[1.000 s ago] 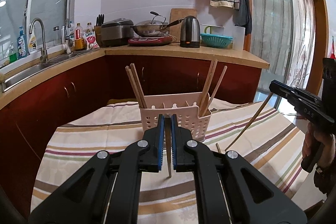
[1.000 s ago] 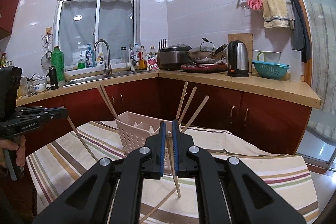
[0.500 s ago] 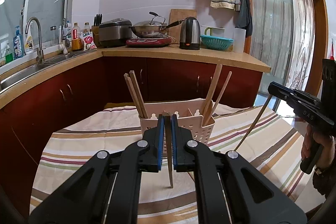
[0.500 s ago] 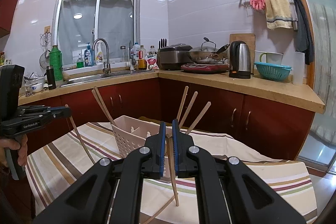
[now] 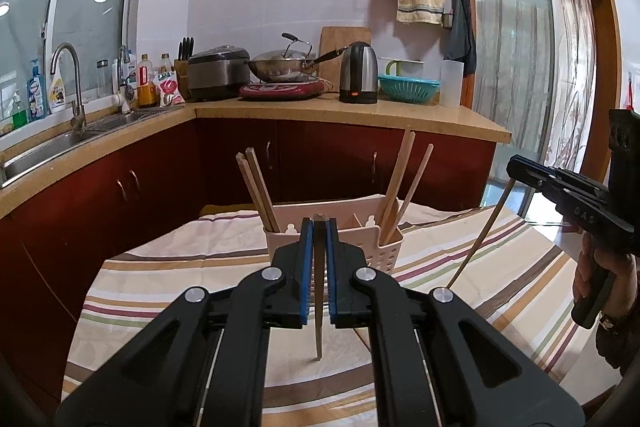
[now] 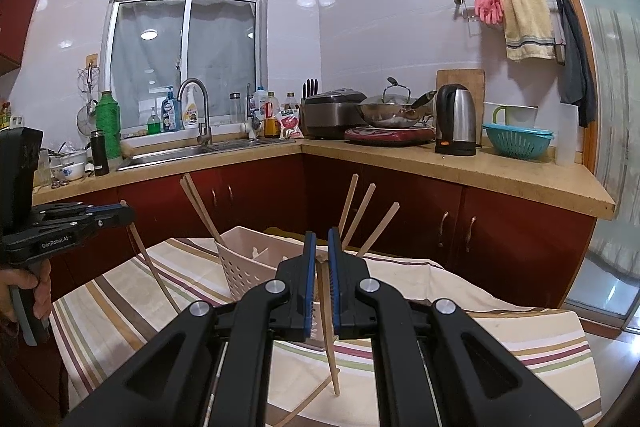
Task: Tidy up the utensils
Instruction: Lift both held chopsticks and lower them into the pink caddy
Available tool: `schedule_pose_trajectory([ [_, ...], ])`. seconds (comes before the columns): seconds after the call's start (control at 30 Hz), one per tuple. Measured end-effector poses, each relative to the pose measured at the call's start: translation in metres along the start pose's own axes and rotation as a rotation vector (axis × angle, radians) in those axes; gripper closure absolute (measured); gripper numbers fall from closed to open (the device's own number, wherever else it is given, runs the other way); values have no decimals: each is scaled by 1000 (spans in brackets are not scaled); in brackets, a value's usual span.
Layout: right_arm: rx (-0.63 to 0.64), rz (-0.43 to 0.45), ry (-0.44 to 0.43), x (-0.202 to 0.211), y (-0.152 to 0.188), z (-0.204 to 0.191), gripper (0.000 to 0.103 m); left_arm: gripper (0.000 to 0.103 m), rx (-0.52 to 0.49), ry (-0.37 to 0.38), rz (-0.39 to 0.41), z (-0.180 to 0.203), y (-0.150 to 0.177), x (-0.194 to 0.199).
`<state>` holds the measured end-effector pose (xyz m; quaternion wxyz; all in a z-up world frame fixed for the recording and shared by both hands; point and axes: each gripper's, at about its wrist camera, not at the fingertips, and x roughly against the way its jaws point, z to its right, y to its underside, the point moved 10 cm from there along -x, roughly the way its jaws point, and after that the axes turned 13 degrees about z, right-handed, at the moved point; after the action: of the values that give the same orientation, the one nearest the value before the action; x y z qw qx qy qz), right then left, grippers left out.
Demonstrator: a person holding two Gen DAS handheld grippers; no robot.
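i have a chopstick (image 5: 318, 291) pinched in my left claw (image 5: 319, 227), standing nearly upright, its thin tip pointing down over the desk (image 5: 168, 291) and its top just clearing the blue pads. my right claw (image 6: 322, 239) is clamped on a second chopstick (image 6: 329, 323), also close to upright, leaning a little so its lower end hangs down and to the right. in the left wrist view that same right claw (image 5: 516, 167) shows at the far right edge, with its chopstick slanting down and left toward the cloth.

the desk is covered by a cream cloth with brown, maroon and green stripes. beyond it runs a kitchen counter (image 5: 360, 113) on dark red cabinets, with a sink (image 6: 192, 151) under a window at the left, and a rice cooker (image 5: 218, 73), a wok (image 5: 286, 65) and a kettle (image 5: 359, 73) along the far wall.

the pale slotted utensil basket (image 5: 380, 251) stands on the desk just beyond my left claw, straight ahead. two chopsticks lean left out of its left end, and others lean right out of its right end. from the right wrist the basket (image 6: 240, 267) sits ahead and slightly left of the claw. one more chopstick (image 6: 304, 407) lies flat on the cloth below my right claw.
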<state>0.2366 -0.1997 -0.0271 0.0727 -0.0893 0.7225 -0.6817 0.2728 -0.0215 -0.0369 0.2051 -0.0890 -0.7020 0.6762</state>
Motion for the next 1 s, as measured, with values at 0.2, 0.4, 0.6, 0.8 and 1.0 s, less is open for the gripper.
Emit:
schedule_pose_trajectory([
  [0.2,-11,11,-14,2,-9,-2,96,96,-7,12,26,3,-15,8],
  [0.4,-16,36,-35,3,-27,-8,96,96,-24,23,51,7,-36,13],
  [0.6,-12,73,-66,-2,-54,-19,96,96,-64,29,93,13,-65,17],
  [0.8,8,124,-91,-9,-83,-29,96,96,-89,34,144,16,-96,16],
  [1.0,18,174,-102,-21,-110,-34,96,96,-99,19,200,12,-126,8],
])
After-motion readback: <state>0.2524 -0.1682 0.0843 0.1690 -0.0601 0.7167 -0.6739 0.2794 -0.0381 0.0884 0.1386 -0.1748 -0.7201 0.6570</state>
